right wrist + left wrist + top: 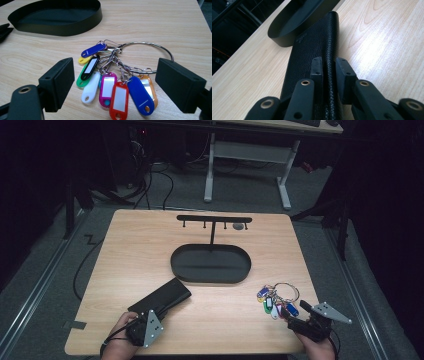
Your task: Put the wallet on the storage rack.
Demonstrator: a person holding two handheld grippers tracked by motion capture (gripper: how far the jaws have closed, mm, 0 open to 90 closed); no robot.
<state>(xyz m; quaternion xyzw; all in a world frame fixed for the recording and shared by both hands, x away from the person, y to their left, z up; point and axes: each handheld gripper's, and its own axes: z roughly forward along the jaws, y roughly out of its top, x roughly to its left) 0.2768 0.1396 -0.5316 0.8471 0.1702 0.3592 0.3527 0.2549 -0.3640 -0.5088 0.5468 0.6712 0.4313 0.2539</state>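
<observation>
**Gripping the wallet edge, keys between open jaws**

Left gripper (pixel 329 68) has its jaws pinched narrow on the near end of the black wallet (pixel 161 300), pads on either side of its rounded spine edge. The wallet looks raised on that edge rather than lying flat, but the high view is too dark there to be sure. Its grain is pebbled leather, and its far end points toward the black oval tray (pixel 210 263) and stops just short of the wall in the left gripper view.

Right gripper (pixel 115 85) stands wide, nothing clamped. The key bunch (pixel 115 82) lies on the table between and ahead of its pads: a big wire ring with plastic tags in blue, yellow, black, green, white, magenta, red and orange fanned toward the gripper. Pads are apart from the tags on both sides.

High view: wallet at near left of the wooden table (pixel 130 250), keys at near right, tray mid-table. A T-shaped hook bar (pixel 214 218) stands from the tray's far side. Both hands are at the table's near edge.
</observation>
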